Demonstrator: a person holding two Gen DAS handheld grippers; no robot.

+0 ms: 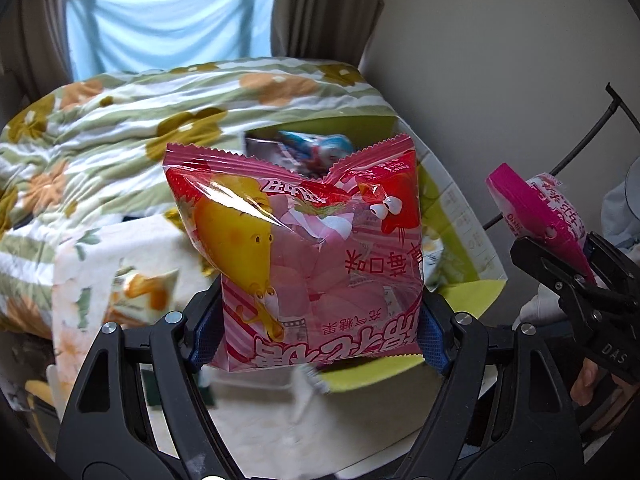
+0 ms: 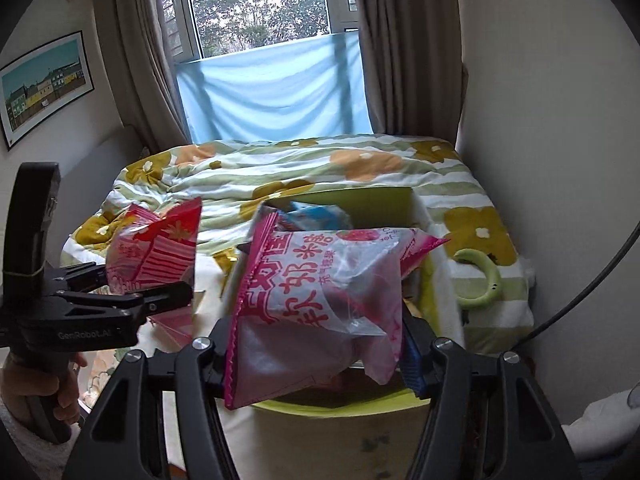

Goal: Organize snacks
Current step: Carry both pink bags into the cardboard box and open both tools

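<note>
— Fingers (image 1: pixel 434 336) of the left gripper (image 1: pixel 316 340) pinch a pink bag (image 1: pixel 296 256); the right gripper (image 2: pixel 316 356) pinches a paler bag (image 2: pixel 320 308). Both hang above the box (image 2: pixel 384 200).
— Carrying step, I'd say; next, lower and release inside.
— Only the right view shows a green ring (image 2: pixel 480 280) on the bed (image 2: pixel 280 168).

Left gripper (image 1: pixel 320 332) angled downward, pads clamped on a pink snack bag (image 1: pixel 296 248), right gripper (image 2: pixel 316 356) angled downward alongside, clamped on a magenta-edged bag (image 2: pixel 320 300), hand (image 2: pixel 60 392) wrapped around left handle.
</note>
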